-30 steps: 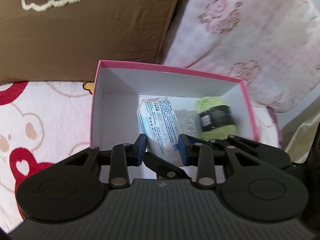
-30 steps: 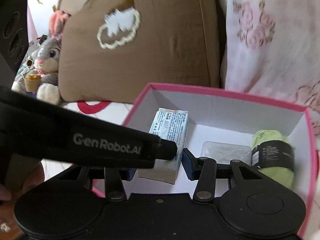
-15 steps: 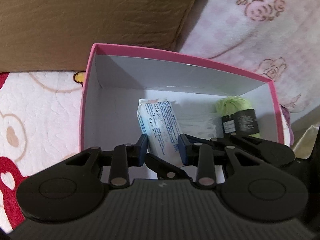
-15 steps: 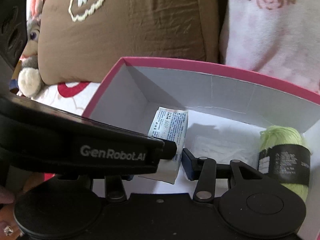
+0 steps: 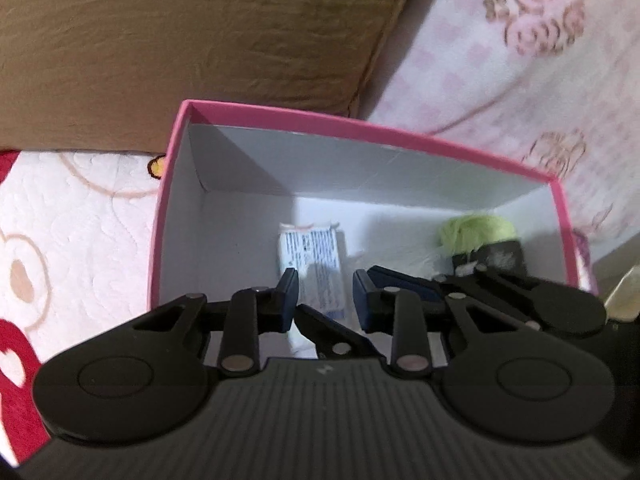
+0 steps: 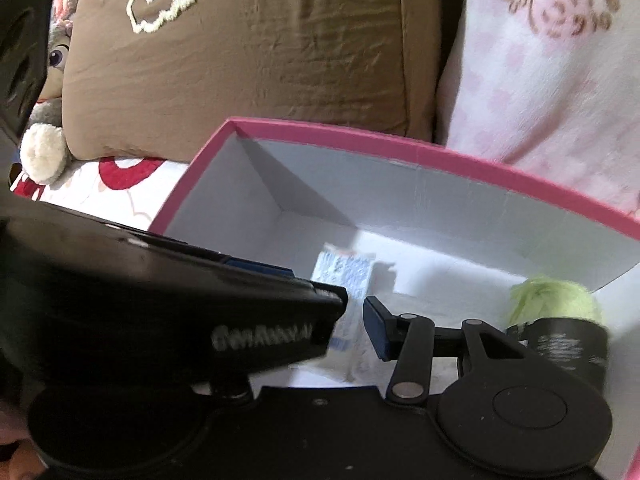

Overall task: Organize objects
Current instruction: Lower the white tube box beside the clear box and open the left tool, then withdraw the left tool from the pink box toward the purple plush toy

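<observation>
White quilted bedspread [image 5: 80,240] printed with red bears, brown pillow [image 5: 200,40] far. Pink cardboard box [image 5: 360,130] holds green yarn ball [image 5: 476,232] right and a white printed packet [image 5: 316,252]; left gripper [image 5: 325,292] closing and right gripper [image 6: 354,312] opening around the packet.

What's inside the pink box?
Inside the pink cardboard box you can see a white packet with blue print and a ball of light green yarn with a black label. The black tools cover the near part of the floor.
</observation>
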`<state>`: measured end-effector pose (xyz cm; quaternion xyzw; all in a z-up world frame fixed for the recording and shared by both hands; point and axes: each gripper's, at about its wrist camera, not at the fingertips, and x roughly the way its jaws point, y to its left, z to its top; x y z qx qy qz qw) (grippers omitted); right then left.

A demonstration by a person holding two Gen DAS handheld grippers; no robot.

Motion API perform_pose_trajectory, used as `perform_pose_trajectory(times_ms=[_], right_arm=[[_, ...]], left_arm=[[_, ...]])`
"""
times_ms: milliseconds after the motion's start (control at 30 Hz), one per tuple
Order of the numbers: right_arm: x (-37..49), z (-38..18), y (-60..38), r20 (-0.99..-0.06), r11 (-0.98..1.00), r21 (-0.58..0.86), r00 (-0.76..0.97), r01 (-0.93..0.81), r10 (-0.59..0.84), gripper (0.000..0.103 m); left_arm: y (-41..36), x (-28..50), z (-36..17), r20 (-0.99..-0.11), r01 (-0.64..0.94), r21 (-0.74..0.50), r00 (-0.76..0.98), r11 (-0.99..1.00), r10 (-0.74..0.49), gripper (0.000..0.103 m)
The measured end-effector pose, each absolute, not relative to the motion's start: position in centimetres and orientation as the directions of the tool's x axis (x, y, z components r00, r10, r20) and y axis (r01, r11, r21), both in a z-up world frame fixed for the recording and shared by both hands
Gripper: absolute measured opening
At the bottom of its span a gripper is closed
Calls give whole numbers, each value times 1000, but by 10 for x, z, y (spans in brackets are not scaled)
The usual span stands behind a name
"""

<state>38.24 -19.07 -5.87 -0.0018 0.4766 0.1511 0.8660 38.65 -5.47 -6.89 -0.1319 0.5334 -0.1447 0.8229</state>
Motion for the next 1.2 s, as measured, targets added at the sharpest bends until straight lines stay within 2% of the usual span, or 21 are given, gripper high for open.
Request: perform_pose_trajectory(times_ms=[167,667,833,967,1100,1200], right_arm=[[361,-44,-201,-791,954,157,547,-255,276,52],[257,18,-238,-693,962,143,671,-230,264,53],[231,35,-244,-683,967,112,689,-228,242,53],[215,48,-249,-672,967,108,700,-232,243,54],[195,58,-250,-644,965,105,723,-241,251,64],[184,64,-249,-639,967,85,732,-239,237,67]], left_arm=[[-48,375,-51,-824,141,-317,448,938,-346,28],[-42,301,-8,-826,201,-295,438,934,-355,28],[-36,274,10,-828,207,-298,430,932,-360,34],[-29,252,26,-822,203,-280,454,938,-343,46],[-22,233,37,-821,208,-285,451,936,-350,47],[-16,220,48,-812,222,-296,453,929,-367,50]])
